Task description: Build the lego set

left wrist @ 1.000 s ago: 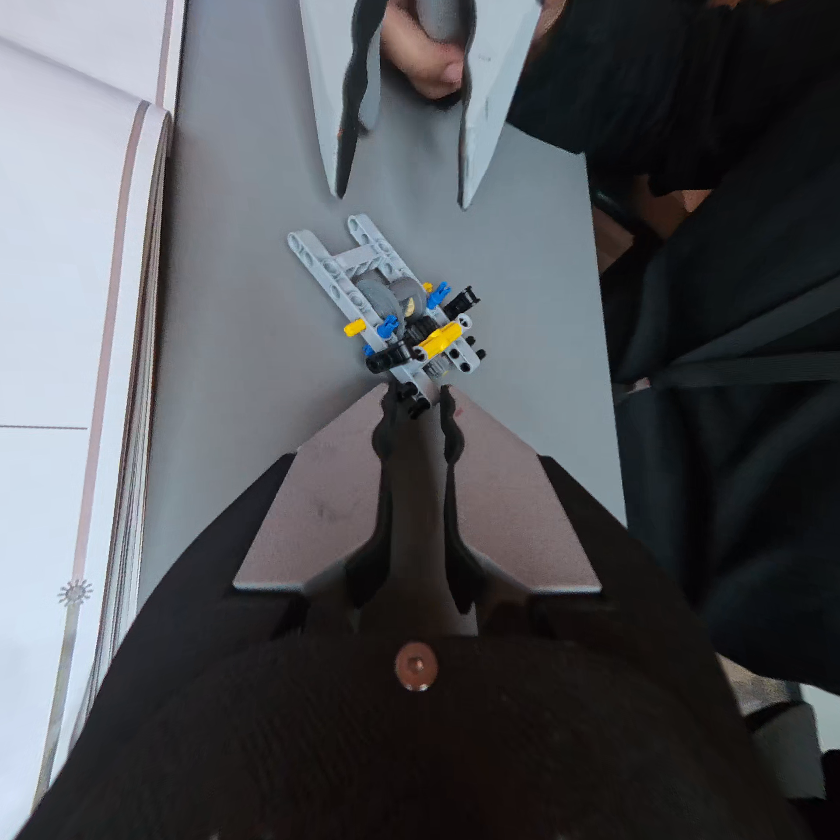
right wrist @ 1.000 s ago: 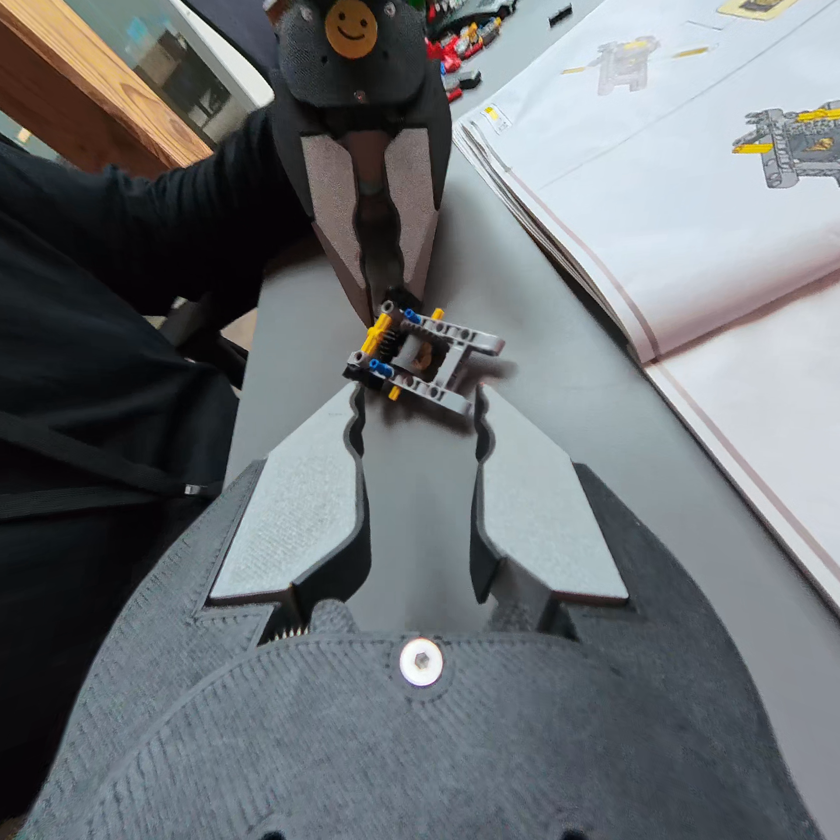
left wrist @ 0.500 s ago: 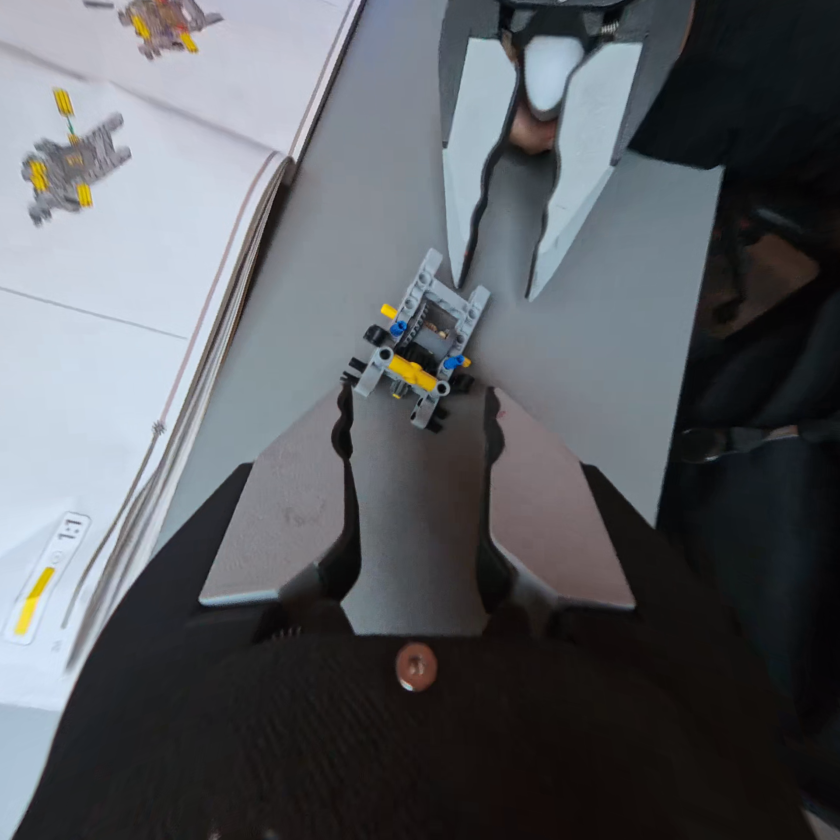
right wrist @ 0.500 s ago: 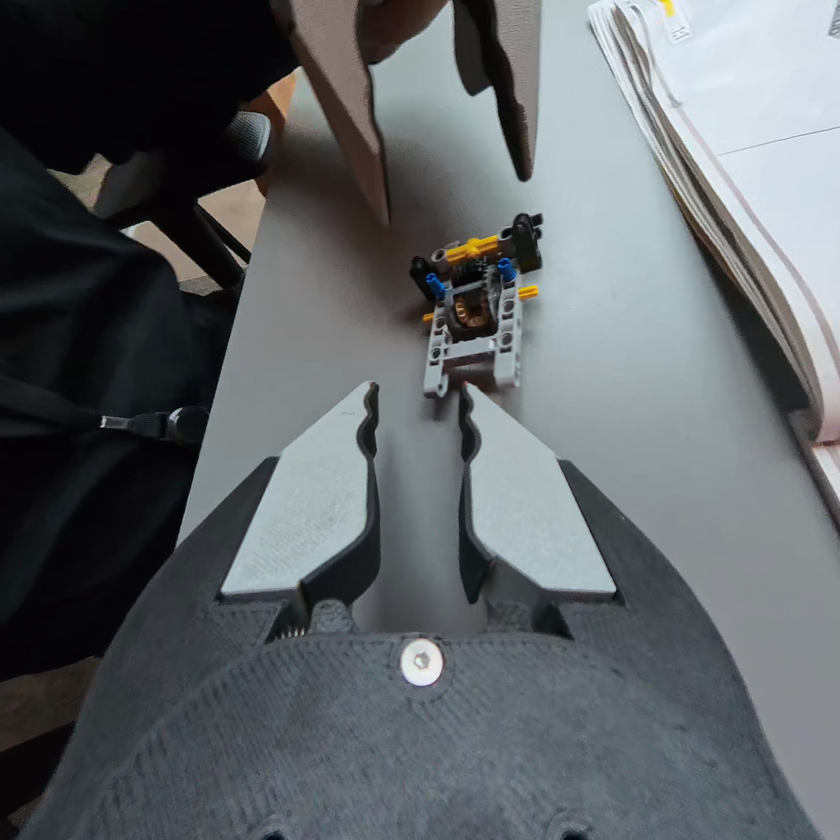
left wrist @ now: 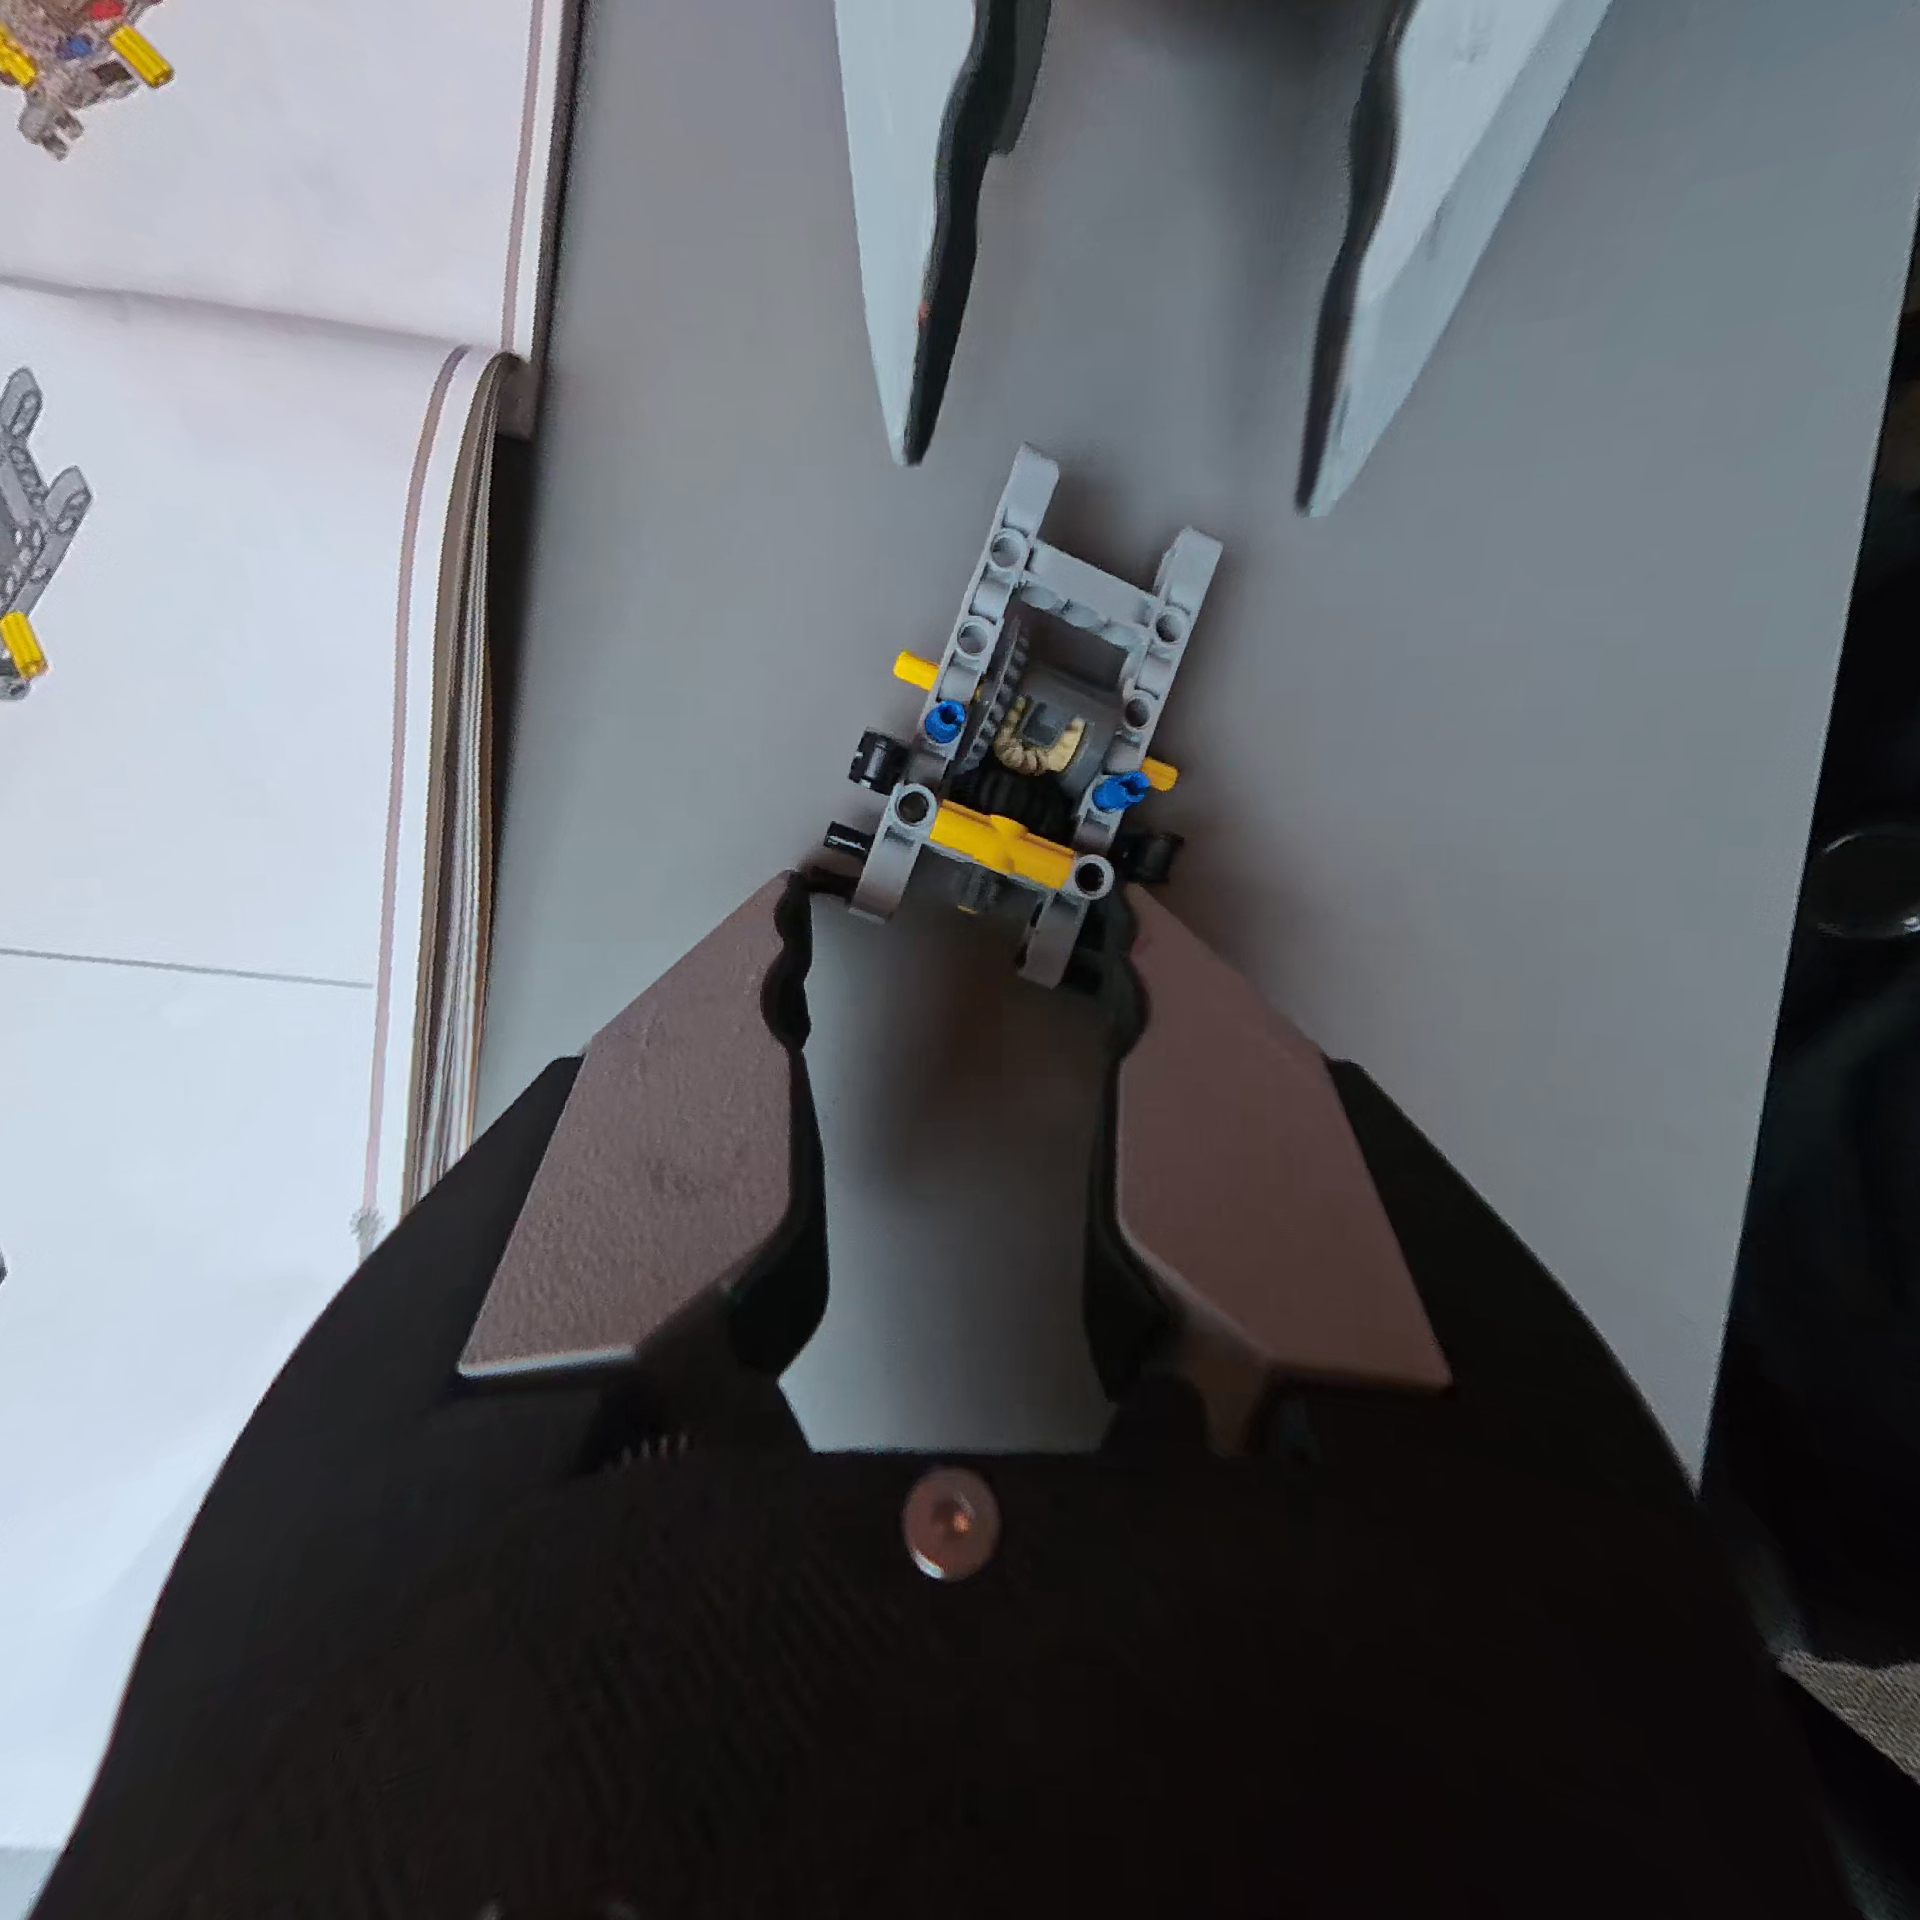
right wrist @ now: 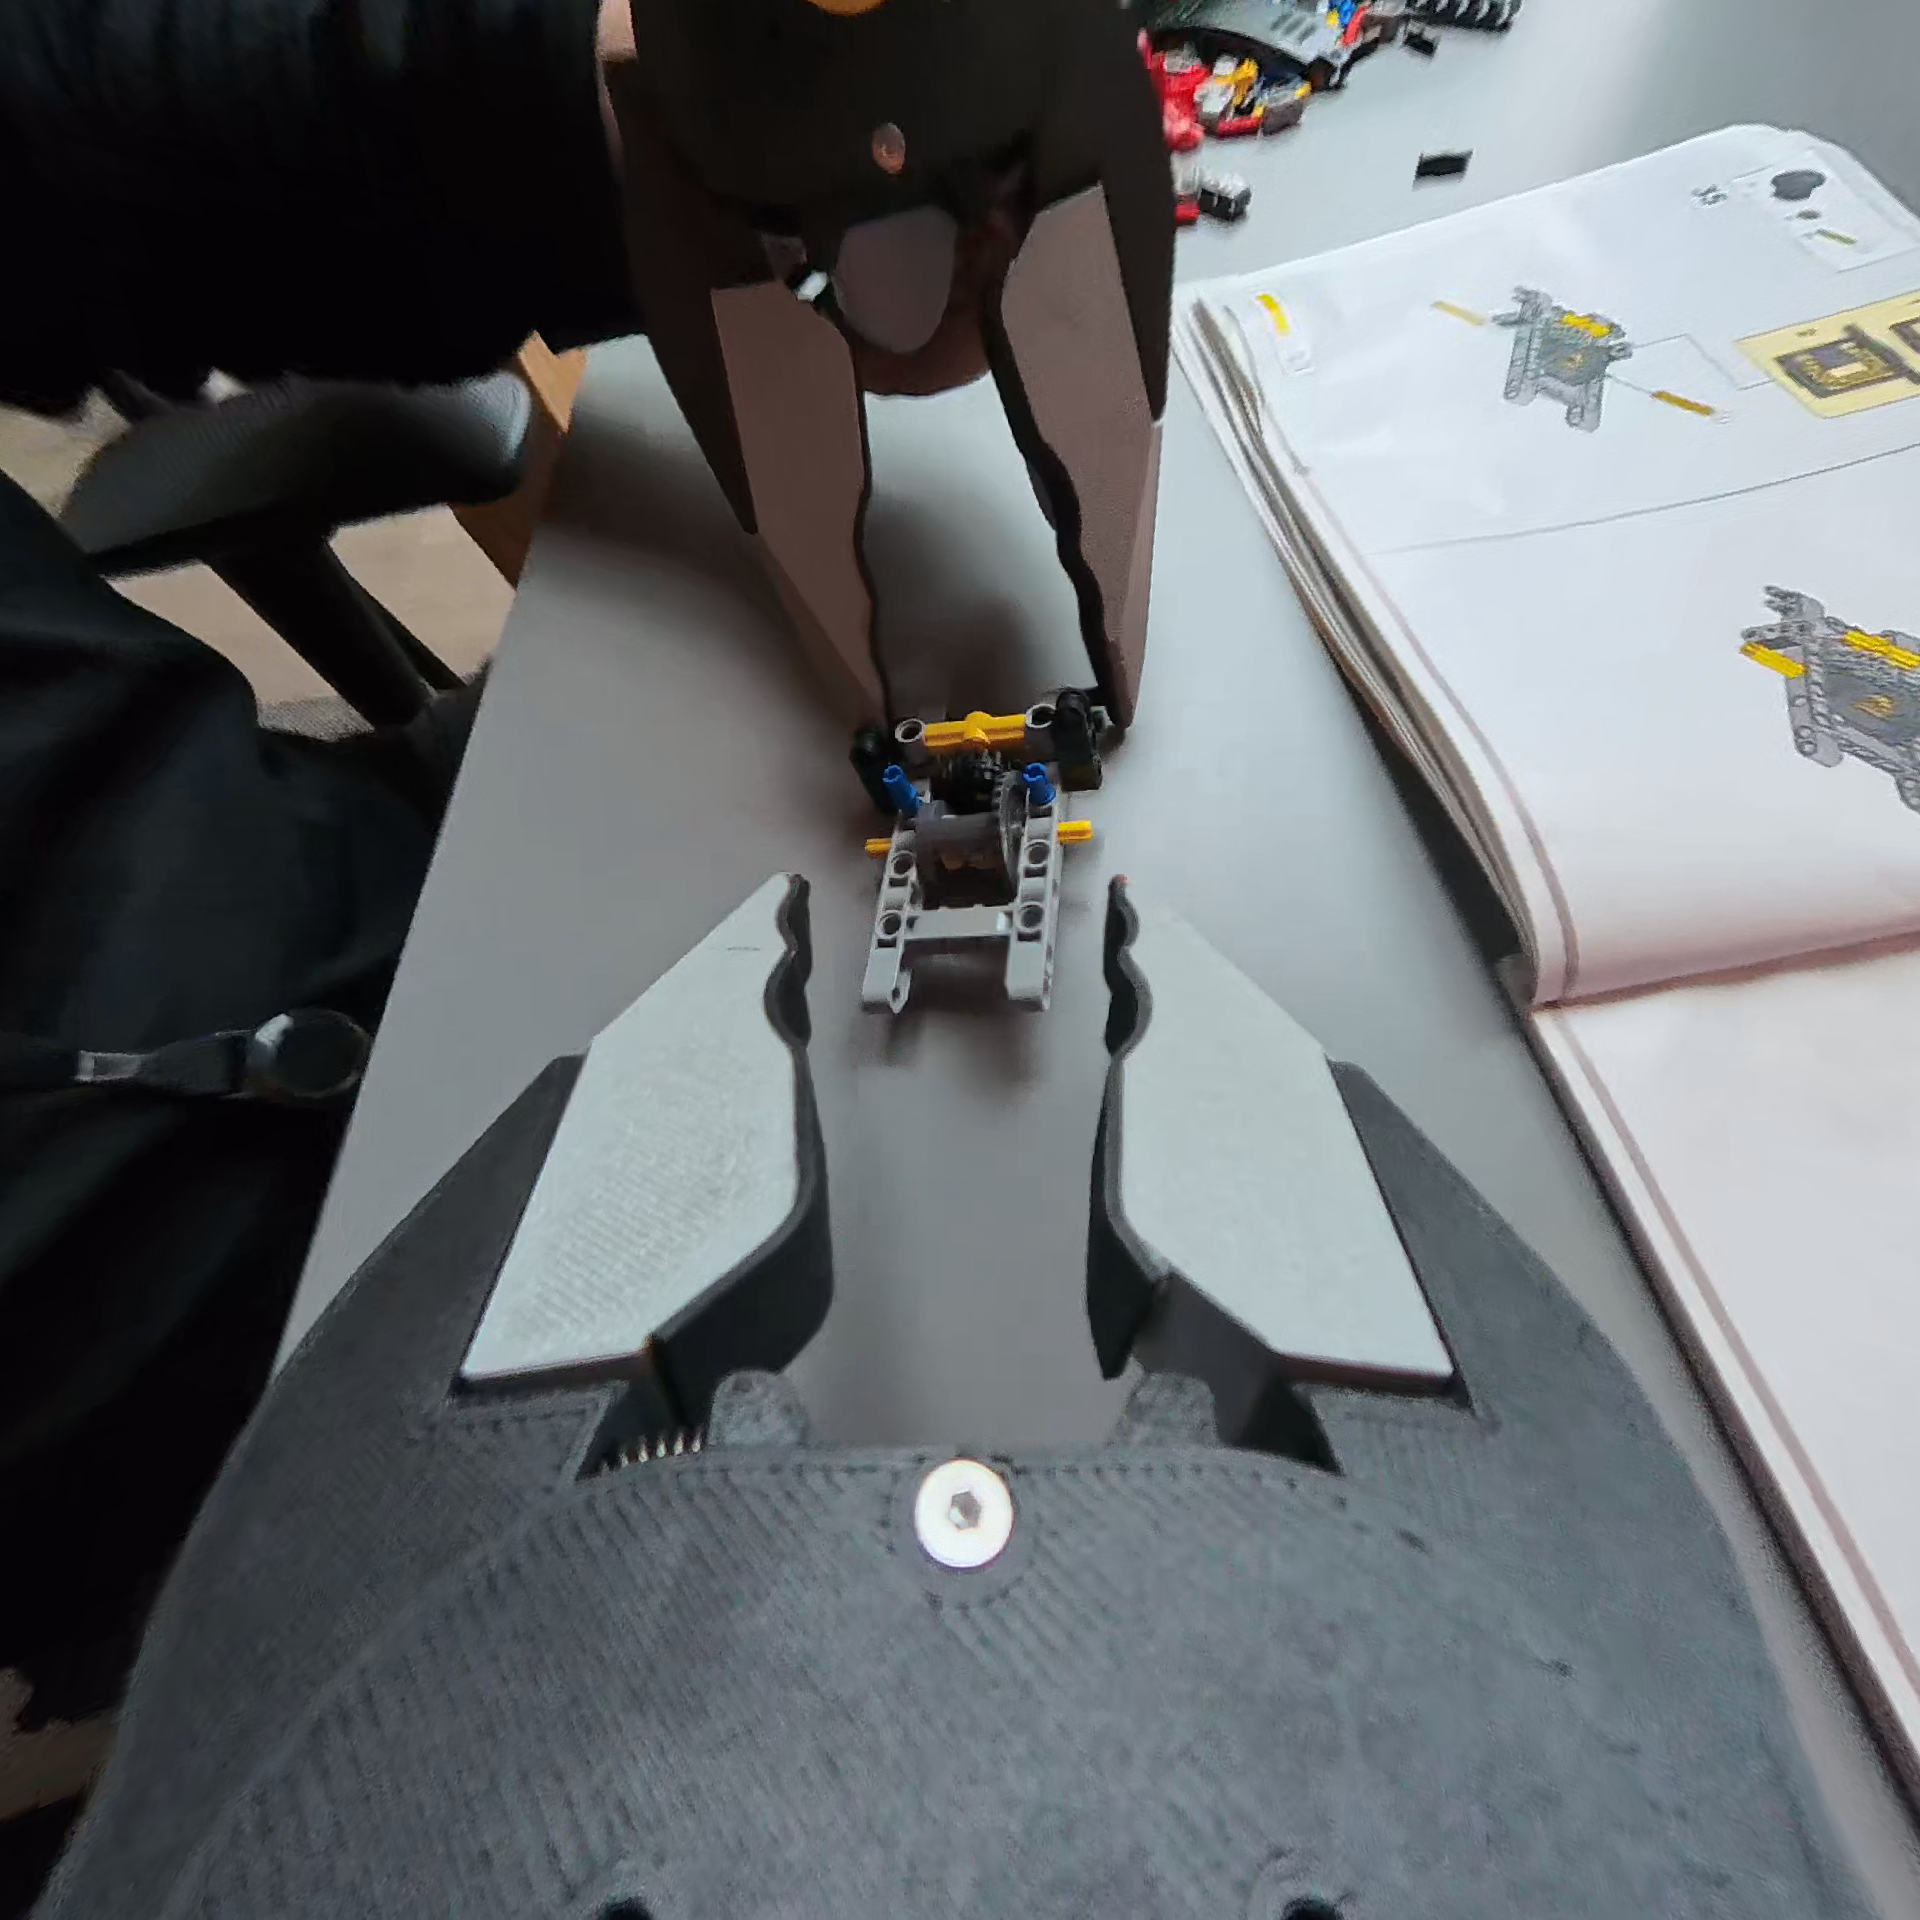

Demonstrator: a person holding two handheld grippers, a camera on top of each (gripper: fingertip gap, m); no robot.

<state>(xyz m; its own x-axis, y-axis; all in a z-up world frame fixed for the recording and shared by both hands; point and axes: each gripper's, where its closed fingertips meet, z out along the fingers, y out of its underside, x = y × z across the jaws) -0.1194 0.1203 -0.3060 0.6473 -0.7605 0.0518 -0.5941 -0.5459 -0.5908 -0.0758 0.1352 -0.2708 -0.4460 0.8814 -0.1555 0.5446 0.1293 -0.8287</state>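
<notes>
A small lego assembly [left wrist: 1081,608], a grey beam frame with gears, a yellow cross-piece, blue and black pins, lies flat on the grey table [left wrist: 675,623]. My left gripper [left wrist: 956,914] is open, its tips either side of the yellow-cross-piece end, gripping nothing. My right gripper [left wrist: 1107,483] faces it, open, tips beside the frame's open end. In the right wrist view the assembly [right wrist: 971,925] lies between my open right gripper [right wrist: 956,888] and the left gripper [right wrist: 997,717]. I cannot tell whether any finger touches it.
An open instruction booklet [left wrist: 208,727] lies along the table beside the assembly; it also shows in the right wrist view [right wrist: 1662,623]. Loose lego pieces [right wrist: 1247,83] are heaped far back. The table edge [left wrist: 1766,727], a chair armrest [right wrist: 291,468] and dark clothing lie opposite the booklet. Left tips to right tips: about 7 cm.
A second ago my left gripper was shut on the assembly's end; it let go and opened. Both grippers have since opened wider and come in close to the assembly's two ends.
</notes>
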